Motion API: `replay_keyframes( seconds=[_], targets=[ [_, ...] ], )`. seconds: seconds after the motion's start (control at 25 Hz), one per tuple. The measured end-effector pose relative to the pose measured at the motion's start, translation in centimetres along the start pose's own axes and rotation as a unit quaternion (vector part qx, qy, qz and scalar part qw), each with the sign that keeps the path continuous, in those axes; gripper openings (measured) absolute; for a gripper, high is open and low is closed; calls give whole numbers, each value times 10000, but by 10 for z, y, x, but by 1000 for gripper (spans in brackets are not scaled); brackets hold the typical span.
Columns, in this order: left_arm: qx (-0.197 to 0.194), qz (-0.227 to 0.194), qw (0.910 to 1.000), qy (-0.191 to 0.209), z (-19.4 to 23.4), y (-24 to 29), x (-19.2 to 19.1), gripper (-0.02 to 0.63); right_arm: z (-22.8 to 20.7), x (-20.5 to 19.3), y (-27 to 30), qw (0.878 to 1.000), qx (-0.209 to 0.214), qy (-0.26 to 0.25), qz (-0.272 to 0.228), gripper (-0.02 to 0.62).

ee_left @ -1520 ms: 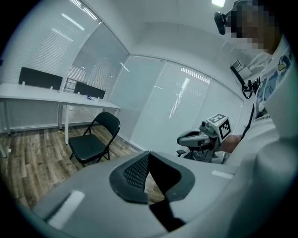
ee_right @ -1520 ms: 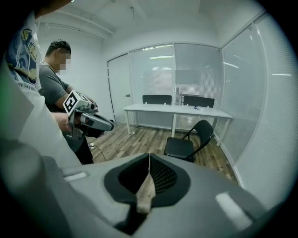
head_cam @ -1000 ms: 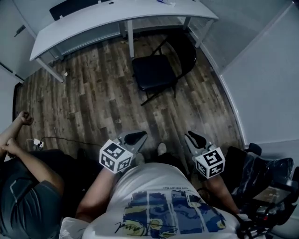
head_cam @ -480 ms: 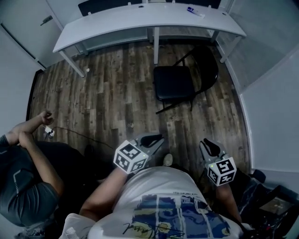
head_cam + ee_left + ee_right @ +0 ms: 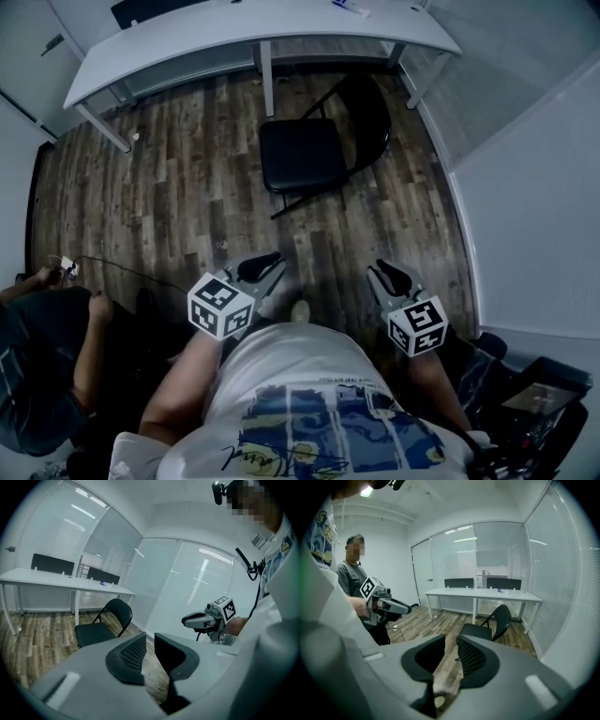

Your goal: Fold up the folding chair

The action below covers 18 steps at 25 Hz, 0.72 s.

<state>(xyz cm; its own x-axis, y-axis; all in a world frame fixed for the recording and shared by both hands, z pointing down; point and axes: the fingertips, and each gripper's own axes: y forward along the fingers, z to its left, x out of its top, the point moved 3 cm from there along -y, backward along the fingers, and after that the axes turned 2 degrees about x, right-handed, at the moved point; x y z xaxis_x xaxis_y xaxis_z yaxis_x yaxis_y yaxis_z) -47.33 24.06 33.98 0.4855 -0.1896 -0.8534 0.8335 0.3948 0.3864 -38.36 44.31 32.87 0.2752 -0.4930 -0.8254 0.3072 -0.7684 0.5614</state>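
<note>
Facing the folding chair [image 5: 302, 155], both grippers well short of it.
The chair stands unfolded by the table [image 5: 234, 28], ahead and between the left gripper [image 5: 270, 272] and the right gripper [image 5: 386, 278], with its backrest on the right gripper's side. Both pairs of jaws have just been opening: narrow gap, nothing between.
</note>
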Motion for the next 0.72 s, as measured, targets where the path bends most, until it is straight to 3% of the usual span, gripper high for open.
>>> replay_keyframes(
  seconds=[0.36,0.72],
  targets=[
    [268,50,9996,41,-2,22,5,66,-34,-24,-12,9998,-47,176,16,97],
    [240,220,9995,-36,26,61,29,74,-82,-9,19,9995,-63,227,223,107]
  ],
)
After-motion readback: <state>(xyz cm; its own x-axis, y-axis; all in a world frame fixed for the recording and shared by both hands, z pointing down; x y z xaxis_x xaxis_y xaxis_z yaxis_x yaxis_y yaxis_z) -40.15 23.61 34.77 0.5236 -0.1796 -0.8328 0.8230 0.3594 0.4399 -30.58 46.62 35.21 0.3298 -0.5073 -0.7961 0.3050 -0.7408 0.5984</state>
